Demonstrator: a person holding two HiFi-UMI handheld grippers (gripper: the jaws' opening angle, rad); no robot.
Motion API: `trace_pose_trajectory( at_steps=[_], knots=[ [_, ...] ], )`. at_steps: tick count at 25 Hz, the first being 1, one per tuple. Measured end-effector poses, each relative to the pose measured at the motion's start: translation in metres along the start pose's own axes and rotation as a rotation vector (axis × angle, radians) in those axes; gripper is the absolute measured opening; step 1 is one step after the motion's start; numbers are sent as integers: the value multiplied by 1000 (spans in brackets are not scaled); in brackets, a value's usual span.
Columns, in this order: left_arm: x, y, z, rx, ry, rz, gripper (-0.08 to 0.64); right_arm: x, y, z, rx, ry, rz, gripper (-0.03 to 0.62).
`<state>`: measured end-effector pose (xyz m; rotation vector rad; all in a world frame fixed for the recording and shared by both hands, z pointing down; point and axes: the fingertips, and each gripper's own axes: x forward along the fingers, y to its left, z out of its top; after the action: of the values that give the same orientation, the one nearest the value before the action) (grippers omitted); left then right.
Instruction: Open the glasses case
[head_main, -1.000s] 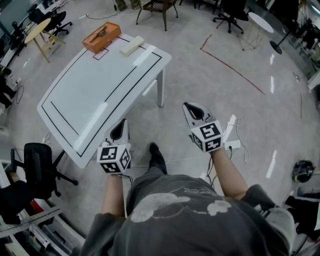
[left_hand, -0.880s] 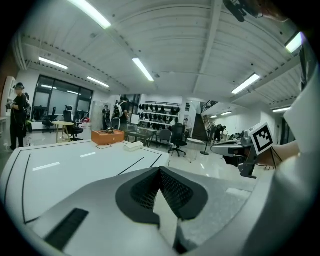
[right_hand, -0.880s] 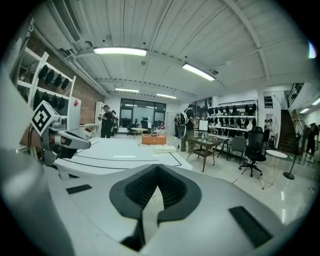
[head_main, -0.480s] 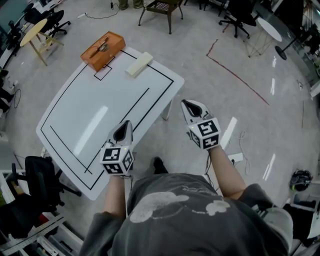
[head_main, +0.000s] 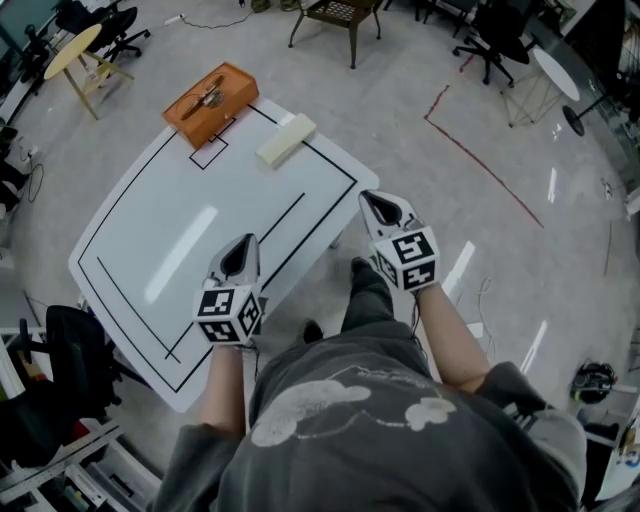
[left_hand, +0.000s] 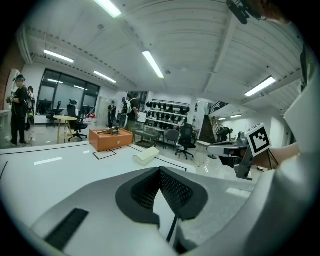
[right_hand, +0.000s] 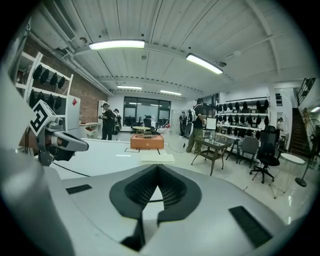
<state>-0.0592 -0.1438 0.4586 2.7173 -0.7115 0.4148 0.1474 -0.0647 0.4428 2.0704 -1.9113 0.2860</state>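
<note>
A cream glasses case lies shut near the far edge of the white table; it also shows in the left gripper view and the right gripper view. Both grippers are well short of it. My left gripper hovers over the table's near edge, jaws shut and empty. My right gripper hangs off the table's right side, over the floor, jaws shut with nothing between them.
An orange box with a pair of glasses on top sits at the table's far corner, left of the case. A black office chair stands at the table's left. A wicker chair and people stand beyond the table.
The person has walked up to the table. Both grippers have come forward with them; the left one is now over the table's near edge, and the case is closer.
</note>
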Motion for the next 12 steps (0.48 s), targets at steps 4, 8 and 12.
trace_pose_trajectory(
  at_steps=[4,8,12],
  knots=[
    [20,12,9,-16,-7,72,2,43,-24,10,-22,-12,59,0],
    [46,21,13,-62,6,162,2,91,-43,22,-45,-13,163,0],
    [74,23,19,-104,14,244,3,136,-57,36,-80,1,274,0]
  ],
)
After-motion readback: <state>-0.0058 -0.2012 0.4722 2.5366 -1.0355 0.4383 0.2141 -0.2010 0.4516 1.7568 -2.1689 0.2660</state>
